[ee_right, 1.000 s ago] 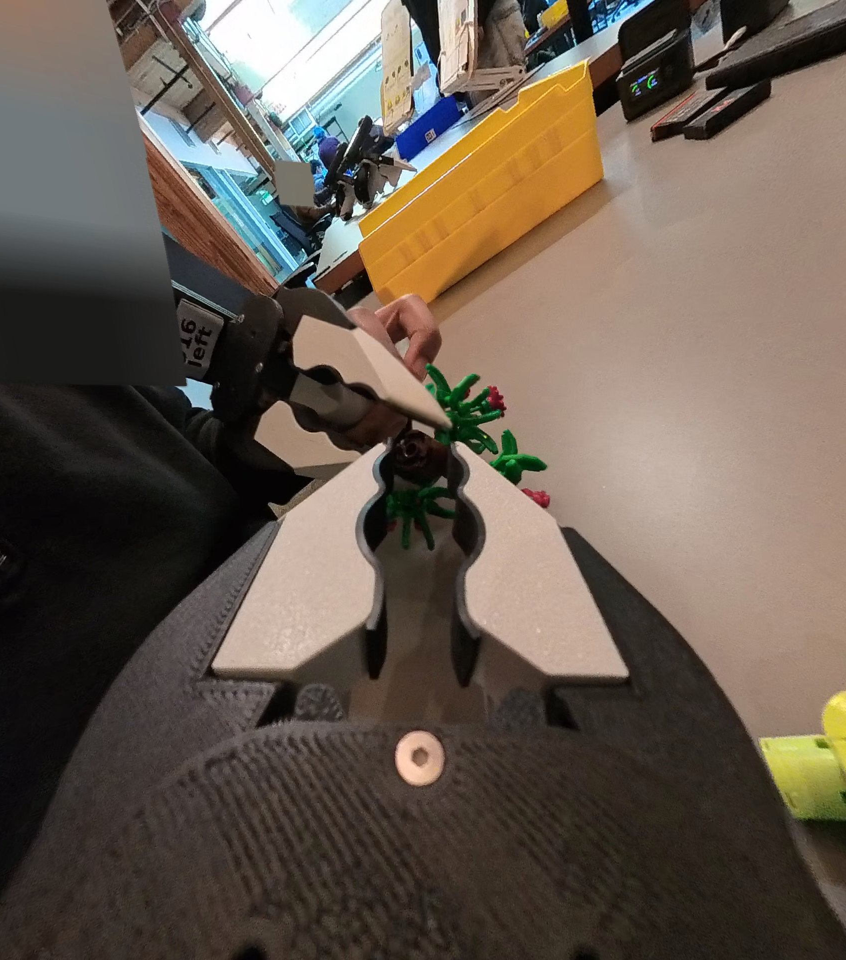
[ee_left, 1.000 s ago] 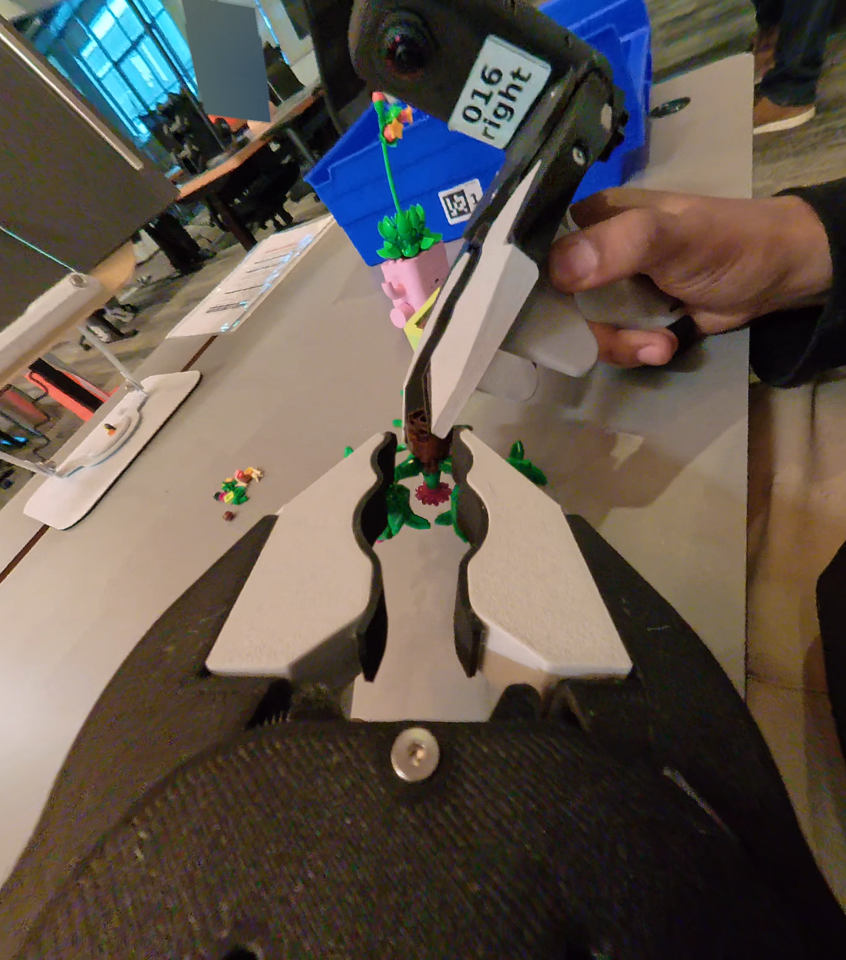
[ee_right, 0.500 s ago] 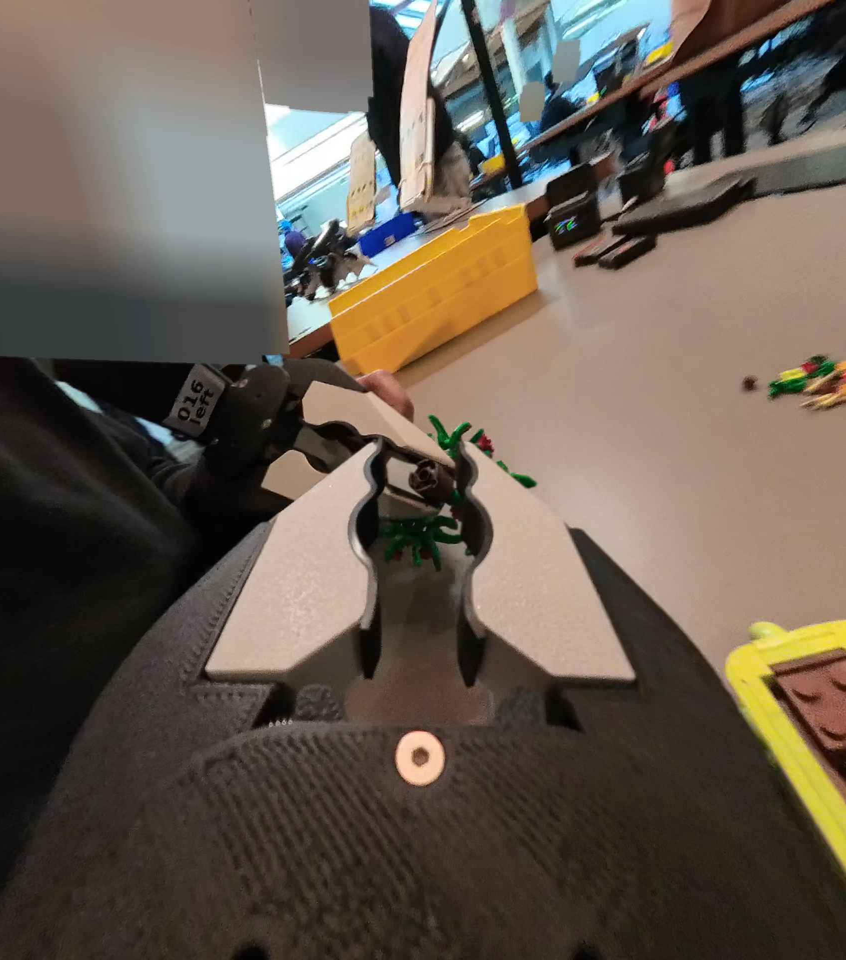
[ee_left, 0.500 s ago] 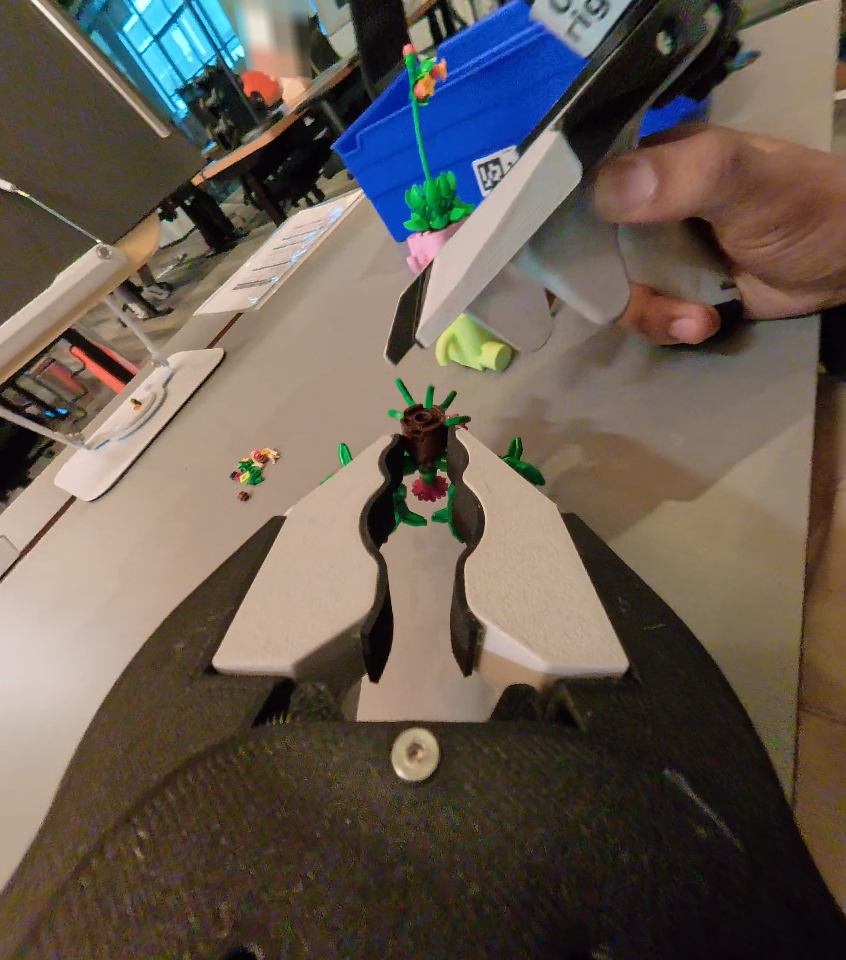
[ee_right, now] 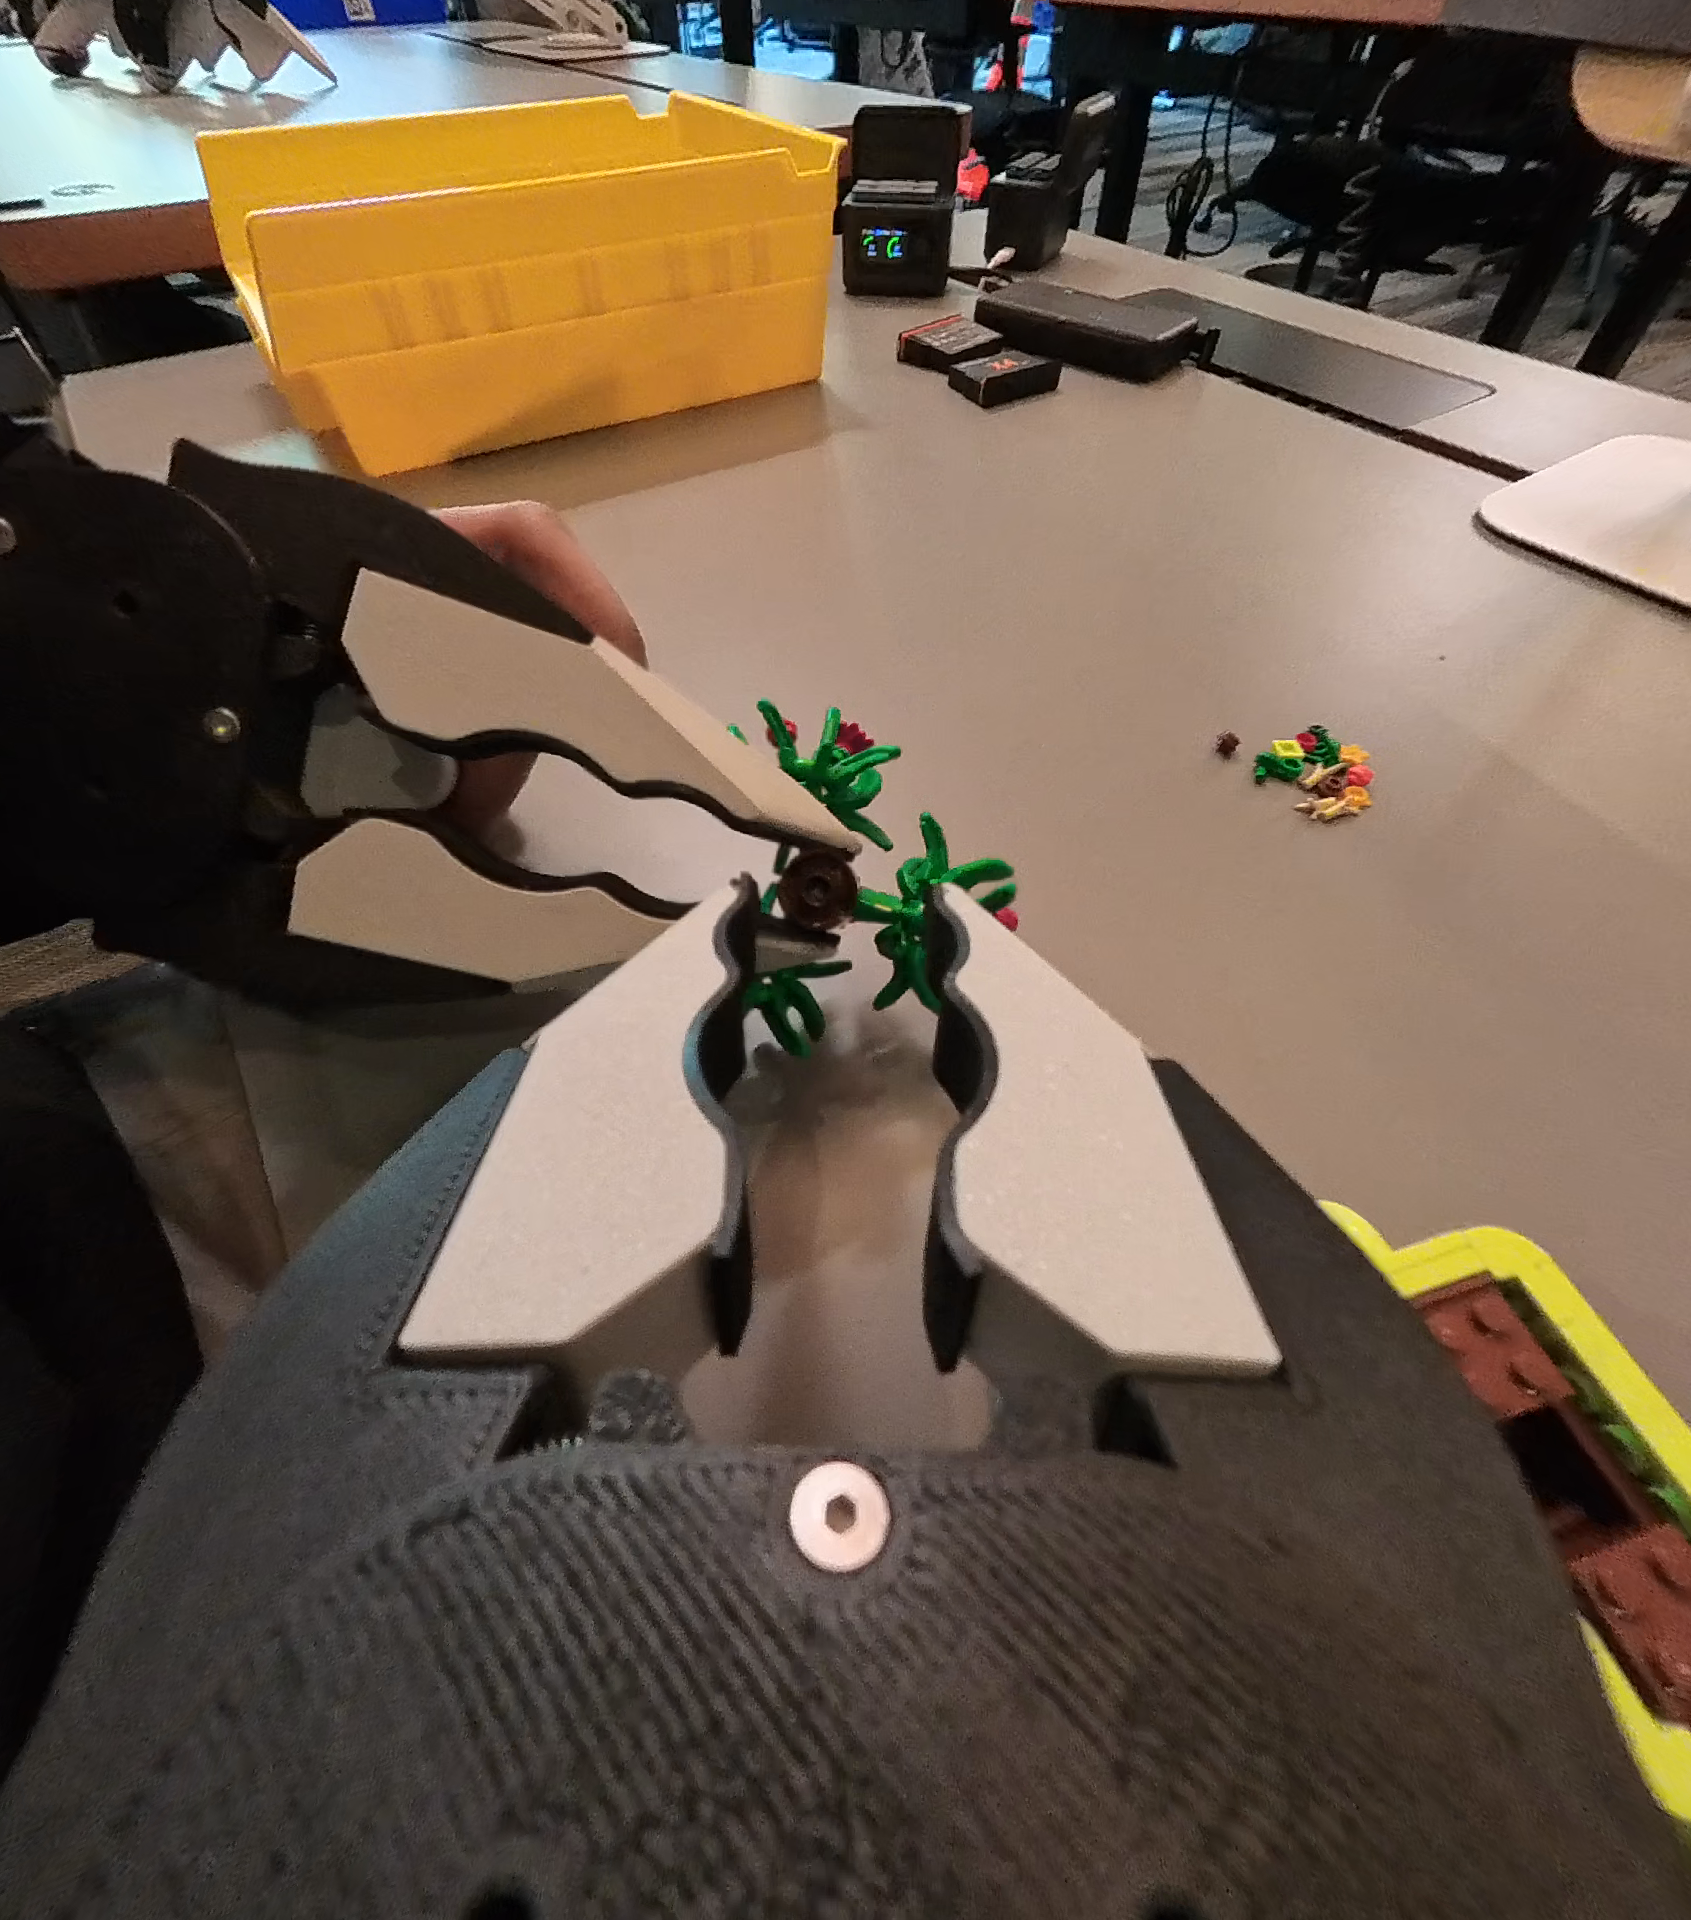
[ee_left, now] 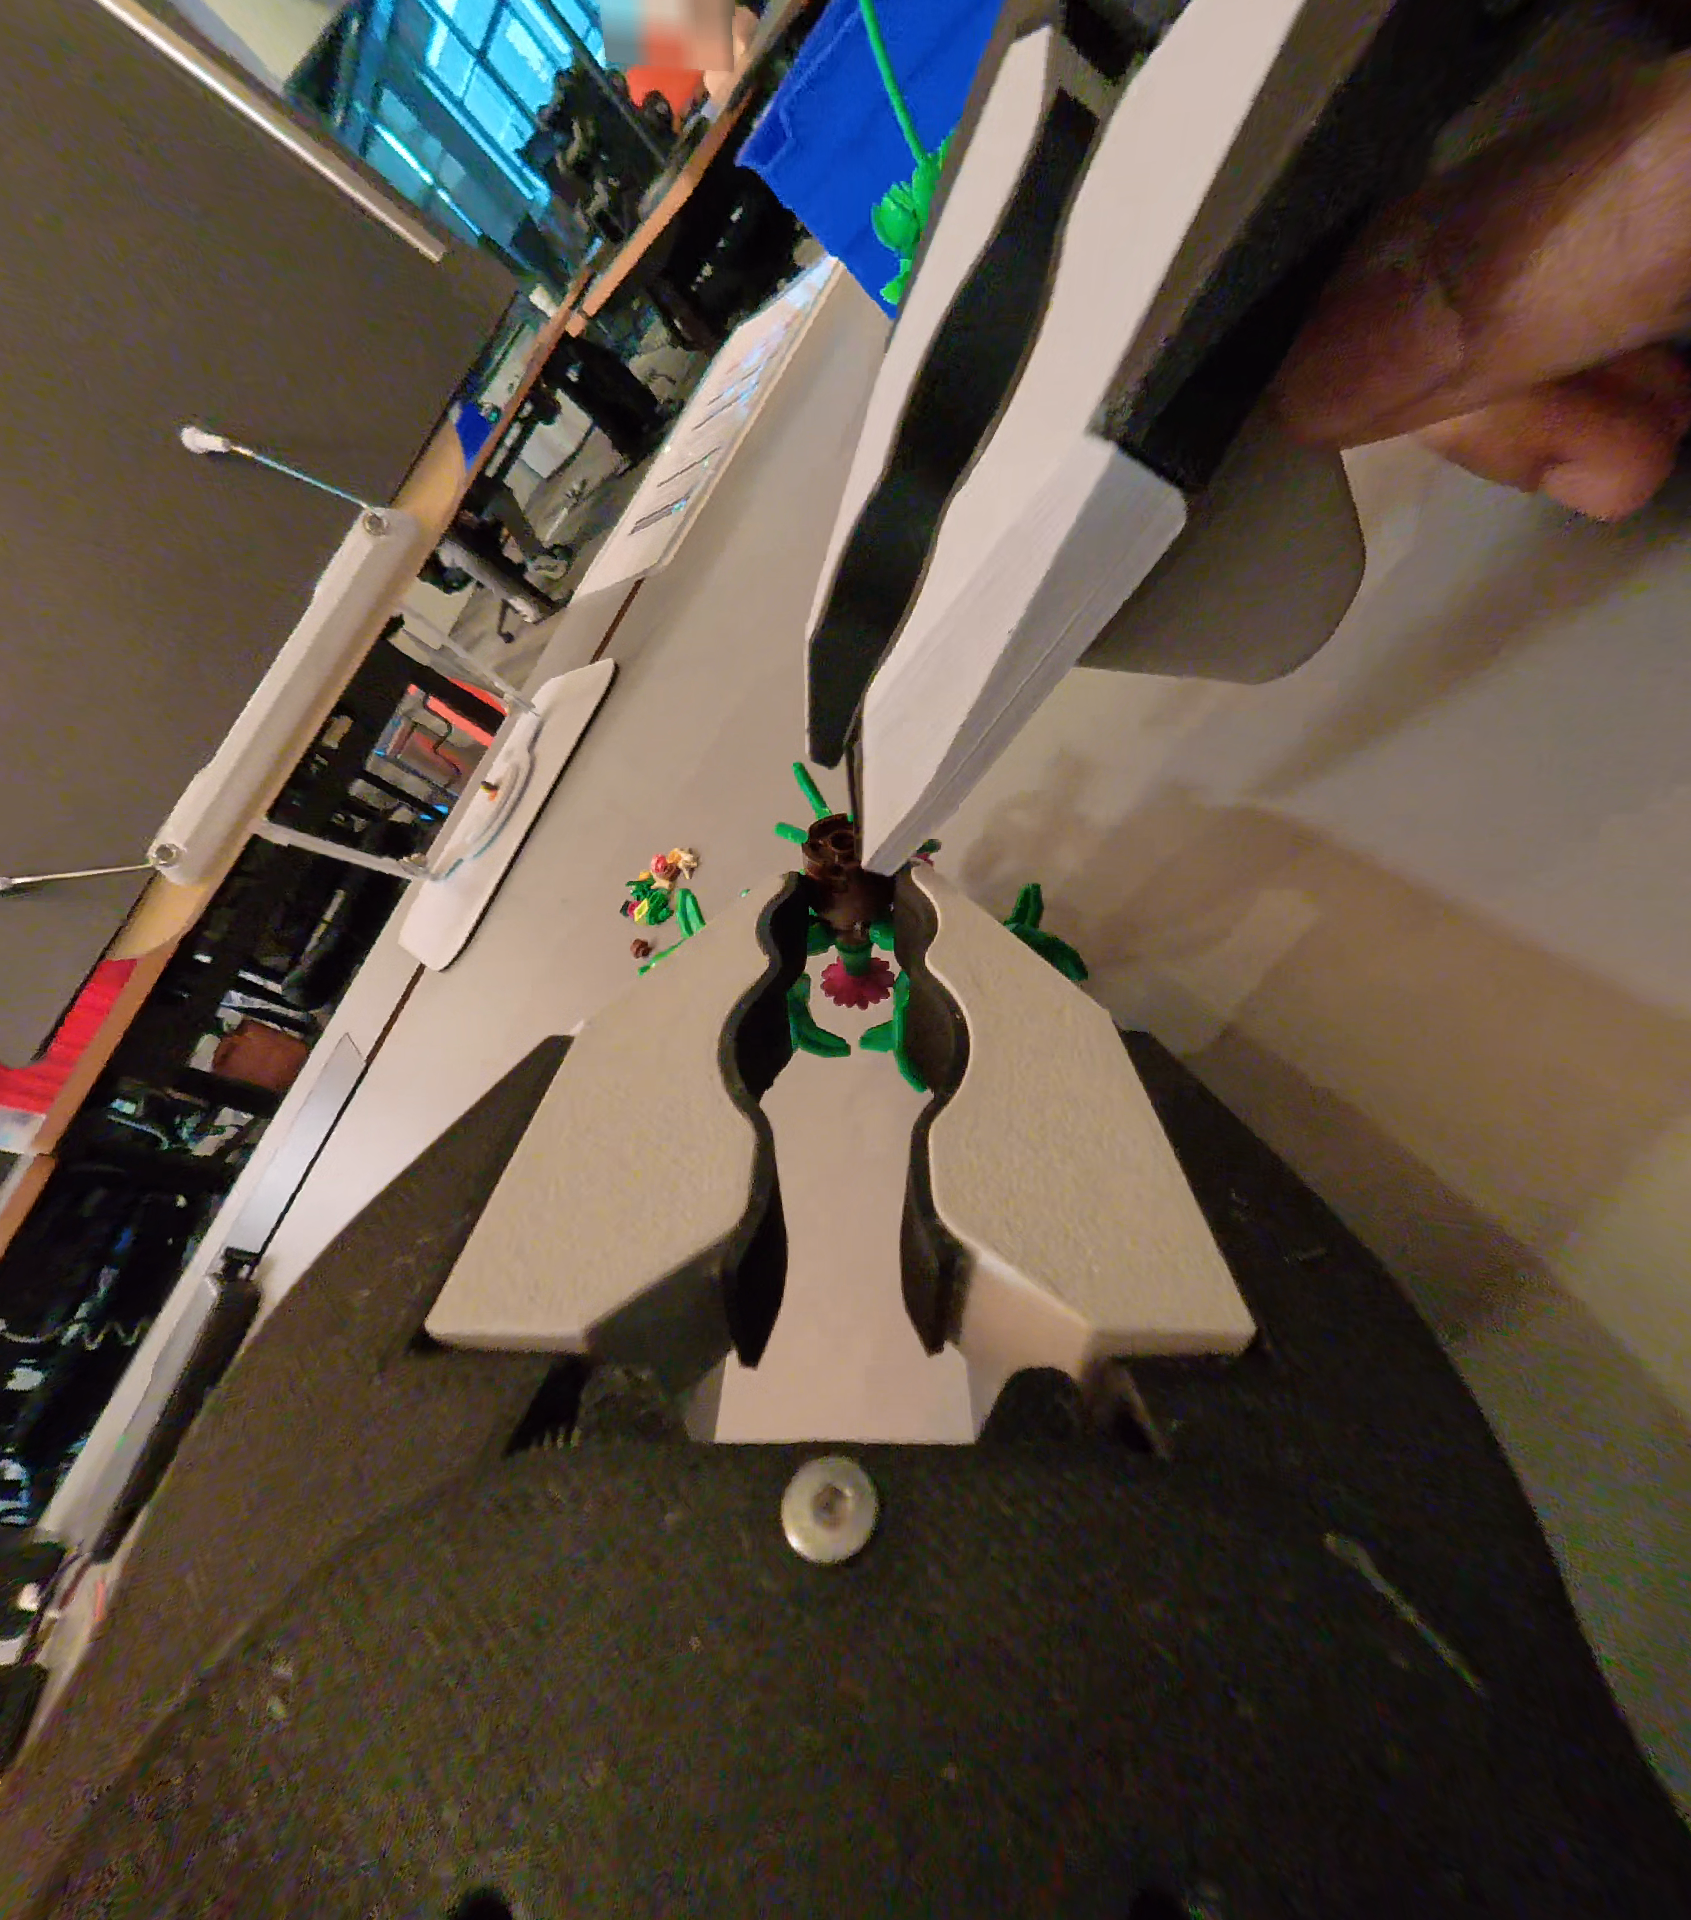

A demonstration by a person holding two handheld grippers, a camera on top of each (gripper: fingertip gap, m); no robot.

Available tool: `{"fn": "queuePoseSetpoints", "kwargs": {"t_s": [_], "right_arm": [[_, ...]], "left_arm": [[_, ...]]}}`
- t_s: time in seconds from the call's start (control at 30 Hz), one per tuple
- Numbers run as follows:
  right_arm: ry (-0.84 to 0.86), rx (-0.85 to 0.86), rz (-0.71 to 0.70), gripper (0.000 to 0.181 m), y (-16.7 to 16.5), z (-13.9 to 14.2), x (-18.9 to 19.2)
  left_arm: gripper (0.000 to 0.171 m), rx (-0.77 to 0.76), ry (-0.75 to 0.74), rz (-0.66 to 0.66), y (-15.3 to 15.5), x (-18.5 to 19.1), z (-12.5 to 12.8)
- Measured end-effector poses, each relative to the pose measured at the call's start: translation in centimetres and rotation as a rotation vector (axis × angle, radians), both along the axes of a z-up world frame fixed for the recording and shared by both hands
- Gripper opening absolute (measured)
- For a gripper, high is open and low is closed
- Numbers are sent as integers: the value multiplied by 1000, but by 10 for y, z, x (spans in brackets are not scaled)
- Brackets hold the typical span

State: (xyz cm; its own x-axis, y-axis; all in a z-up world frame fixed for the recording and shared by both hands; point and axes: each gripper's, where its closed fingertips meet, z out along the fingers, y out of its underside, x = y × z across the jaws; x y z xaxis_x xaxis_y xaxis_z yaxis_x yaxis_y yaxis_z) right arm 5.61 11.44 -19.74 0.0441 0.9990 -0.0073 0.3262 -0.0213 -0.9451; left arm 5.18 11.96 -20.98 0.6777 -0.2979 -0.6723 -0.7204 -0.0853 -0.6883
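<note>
My left gripper (ee_left: 843, 883) is shut on a small brown round piece (ee_left: 833, 868) atop a toy plant with green leaves (ee_left: 810, 1023) and a magenta flower (ee_left: 856, 982), held above the grey table. My right gripper (ee_left: 851, 805) comes down from above, one white fingertip (ee_left: 882, 847) touching the brown piece. In the right wrist view my right gripper (ee_right: 841, 899) is open. The brown piece (ee_right: 815, 888) sits by its left finger, the green leaves (ee_right: 924, 904) by the right one. The left gripper (ee_right: 825, 896) reaches in from the left, pinching the piece.
A pile of small loose coloured pieces (ee_right: 1319, 774) lies on the table (ee_right: 1184, 582). A yellow bin (ee_right: 529, 270) and black devices (ee_right: 898, 239) stand at the back. A lime tray (ee_right: 1506, 1247) with brown bricks is near right. A white stand base (ee_right: 1651, 540) is far right, a blue bin (ee_left: 820, 135) behind. The grippers are tip to tip, or close to it.
The right gripper let go of the brown piece, lifted away, then came back down to it with its jaws wider. The left gripper kept its hold and rolled sideways.
</note>
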Motion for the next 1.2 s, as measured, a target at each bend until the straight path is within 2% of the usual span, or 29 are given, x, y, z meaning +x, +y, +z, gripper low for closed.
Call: {"fn": "queuePoseSetpoints", "kwargs": {"t_s": [0.23,0.37,0.53,0.67,0.93,1.13,1.2], "right_arm": [[-19,-4,3,14,-1,-3,-1],[-95,-8,-10,22,-2,-15,-4],[-104,-51,-17,30,-1,-17,-5],[-138,-101,-51,15,0,-23,-8],[-135,-118,-87,14,5,-23,-11],[-149,-24,-143,14,6,-24,-13],[-149,-39,-142,14,6,-24,-14]], "left_arm": [[13,65,196,18,2,1,-8],[12,55,170,27,4,-1,-7],[13,54,183,18,4,0,-9],[13,36,174,18,5,-1,-10],[15,0,150,41,9,-5,-13],[15,9,163,39,10,-7,-14],[15,15,169,35,10,-7,-14]]}}
